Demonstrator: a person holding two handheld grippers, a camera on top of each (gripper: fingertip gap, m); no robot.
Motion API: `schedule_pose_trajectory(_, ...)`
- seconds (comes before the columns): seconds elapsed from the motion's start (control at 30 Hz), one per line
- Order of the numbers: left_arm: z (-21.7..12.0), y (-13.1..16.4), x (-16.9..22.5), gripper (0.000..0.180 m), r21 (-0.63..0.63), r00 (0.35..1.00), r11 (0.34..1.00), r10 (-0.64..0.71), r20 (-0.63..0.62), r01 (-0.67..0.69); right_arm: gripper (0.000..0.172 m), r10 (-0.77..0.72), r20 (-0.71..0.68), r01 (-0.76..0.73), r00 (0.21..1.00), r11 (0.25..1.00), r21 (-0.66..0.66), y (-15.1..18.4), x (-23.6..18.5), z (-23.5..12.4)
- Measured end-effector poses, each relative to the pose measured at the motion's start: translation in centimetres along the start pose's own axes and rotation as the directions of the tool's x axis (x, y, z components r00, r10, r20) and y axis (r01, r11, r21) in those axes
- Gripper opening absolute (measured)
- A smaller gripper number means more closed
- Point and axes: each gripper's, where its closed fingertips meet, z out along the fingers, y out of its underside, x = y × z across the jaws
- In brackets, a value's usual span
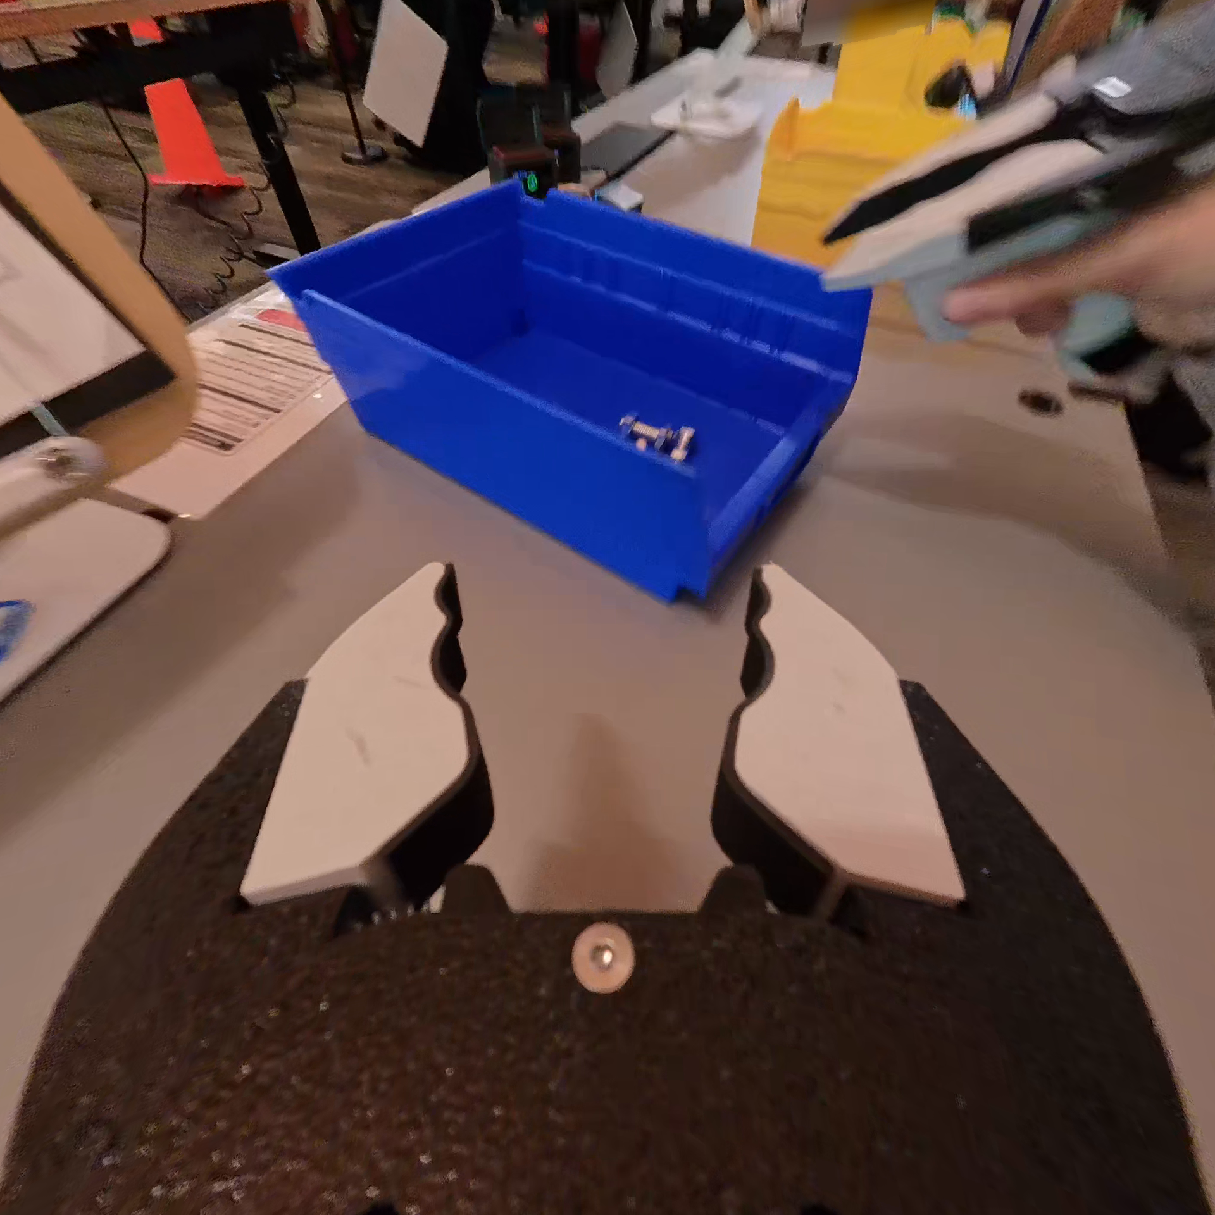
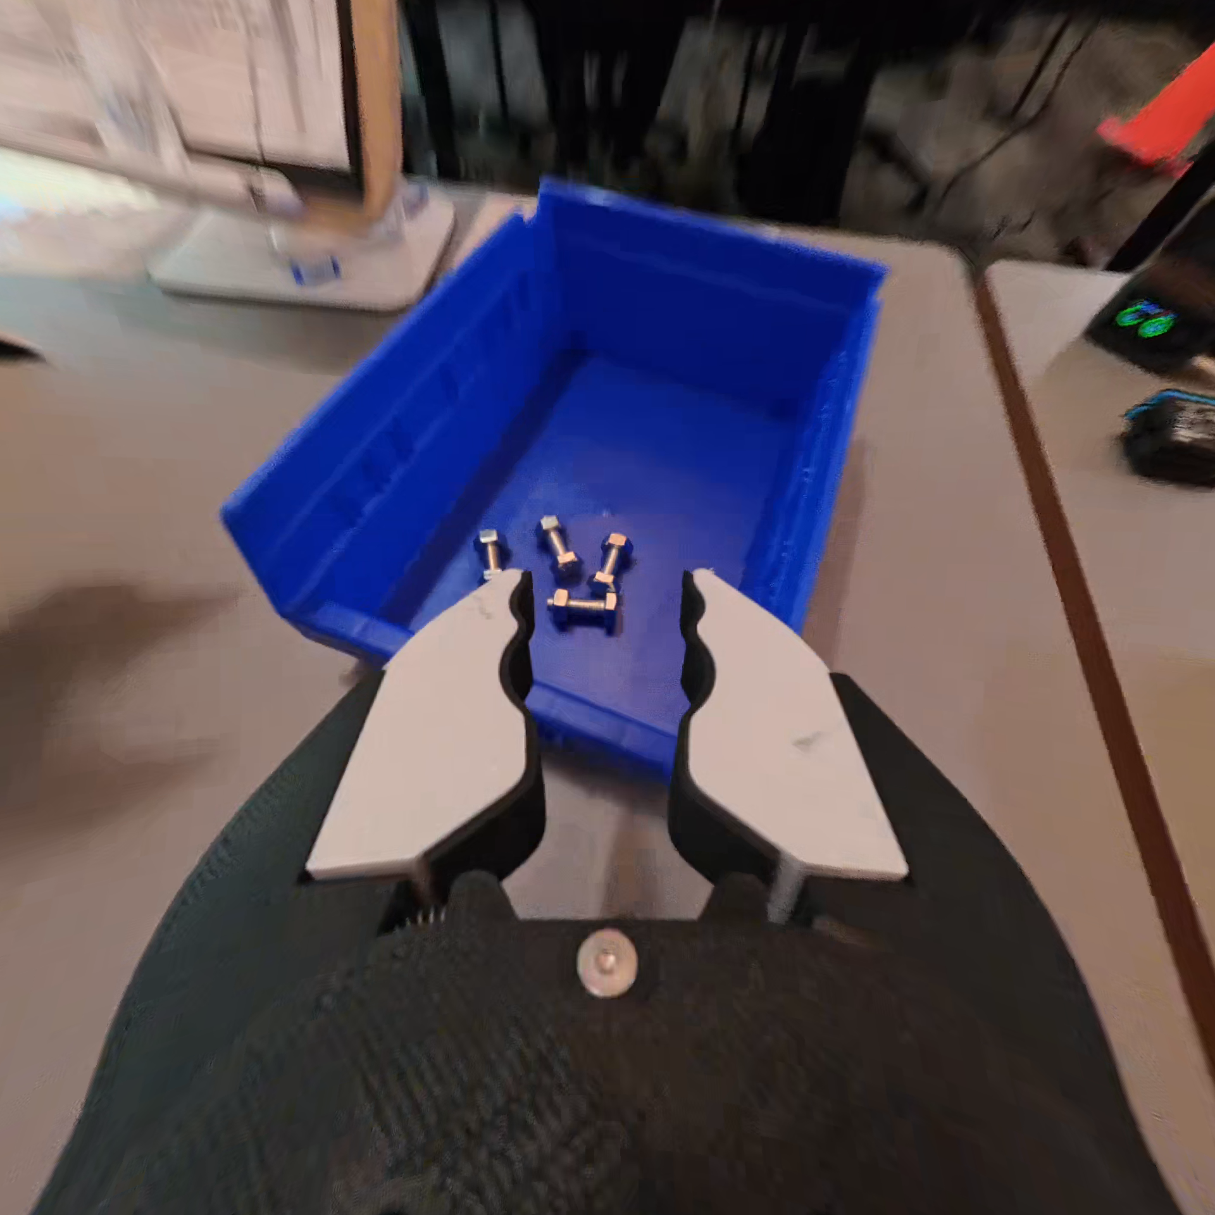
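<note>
A blue plastic bin [image 1: 500, 421] stands on the grey table, and it also shows in the right wrist view [image 2: 407, 421]. Several metal bolts with nuts [image 2: 582, 608] lie on its floor near the front wall; some show in the left wrist view [image 1: 657, 437]. My right gripper [image 2: 605, 578] is open and empty, hovering above the bin's front edge over the bolts. It also shows in the left wrist view [image 1: 848, 256], above the bin's right end, held by a hand. My left gripper [image 1: 601, 578] is open and empty over bare table, in front of the bin.
A monitor stand with a white base [image 1: 59, 565] and printed sheets [image 1: 256, 388] lie left of the bin. A yellow object [image 1: 848, 151] stands behind it. An orange cone [image 1: 184, 138] is on the floor. Dark devices [image 2: 1170, 447] sit on the neighbouring table at right.
</note>
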Motion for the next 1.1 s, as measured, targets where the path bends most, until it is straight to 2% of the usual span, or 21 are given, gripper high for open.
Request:
schedule_pose_trajectory(0.03,1.6,-0.2,1.1,0.085,0.036,0.999,0.998,-0.045,-0.001,0.045,0.045,0.036,-0.003,-0.035,0.999,0.997,0.074,0.0,0.0,-1.6)
schedule_pose_trajectory(0.1,4.6,-0.5,2.2,0.084,0.058,0.992,0.991,-0.120,0.036,0.117,0.049,0.097,0.009,-0.097,0.995,0.981,0.171,0.3,-0.3,-4.1)
schedule_pose_trajectory(0.2,8.4,-0.2,0.9,0.082,0.044,0.966,0.985,-0.170,0.194,0.165,0.054,0.162,0.019,-0.162,0.987,0.953,0.255,0.2,-0.6,-6.6)
schedule_pose_trajectory(0.27,10.4,1.7,0.5,0.075,-0.074,0.962,0.984,-0.141,0.233,0.162,0.062,0.170,0.030,-0.171,0.985,0.943,0.284,-0.2,-1.3,-7.2)
schedule_pose_trajectory(0.33,10.9,3.0,0.3,0.040,-0.155,0.968,0.982,-0.071,0.242,0.110,0.073,0.142,0.066,-0.154,0.988,0.950,0.271,-0.5,-3.1,-7.1)
schedule_pose_trajectory(0.4,9.7,3.1,-0.5,0.028,-0.144,0.951,0.987,-0.019,0.310,0.067,0.079,0.090,0.115,-0.120,0.989,0.949,0.292,-2.1,-5.6,-6.8)
schedule_pose_trajectory(0.47,7.6,3.6,-1.3,0.018,-0.127,0.934,0.991,0.008,0.357,0.040,0.077,0.039,0.185,-0.106,0.982,0.922,0.372,-5.4,-9.4,-6.8)
schedule_pose_trajectory(0.53,4.8,4.4,-2.0,0.009,-0.095,0.914,0.995,0.015,0.405,0.025,0.076,-0.066,0.266,-0.060,0.962,0.897,0.439,-9.7,-14.6,-6.8)
schedule_pose_trajectory(0.6,1.8,5.3,-2.3,0.005,-0.079,0.901,0.997,0.011,0.434,0.026,0.078,-0.192,0.374,0.014,0.907,0.903,0.430,-13.1,-20.5,-5.7)
schedule_pose_trajectory(0.67,-1.3,6.5,-2.2,0.005,-0.059,0.895,0.997,-0.021,0.446,0.054,0.081,-0.264,0.528,0.059,0.807,0.926,0.373,-15.6,-26.6,-3.8)
schedule_pose_trajectory(0.73,-4.4,7.6,-1.8,0.004,-0.018,0.886,0.995,-0.075,0.457,0.093,0.084,-0.236,0.647,0.090,0.725,0.964,0.250,-16.9,-32.1,-0.2)
schedule_pose_trajectory(0.8,-7.6,8.7,-1.4,0.004,0.022,0.867,0.993,-0.114,0.485,0.118,0.093,-0.120,0.761,0.153,0.638,0.988,0.027,-15.7,-37.7,3.8)
schedule_pose_trajectory(0.9,-12.2,10.2,-1.2,0.005,0.057,0.823,0.993,-0.118,0.555,0.104,0.090,0.116,0.821,0.234,0.559,0.928,-0.291,-11.5,-44.9,8.9)
schedule_pose_trajectory(0.97,-14.9,11.0,-1.5,0.005,0.071,0.790,0.994,-0.109,0.604,0.083,0.081,0.201,0.791,0.252,0.577,0.878,-0.408,-8.8,-48.5,12.2)
schedule_pose_trajectory(1.1,-18.5,12.1,-2.4,0.005,0.036,0.737,0.999,-0.044,0.674,0.027,0.081,0.232,0.718,0.332,0.656,0.766,-0.550,-2.9,-53.4,16.6)
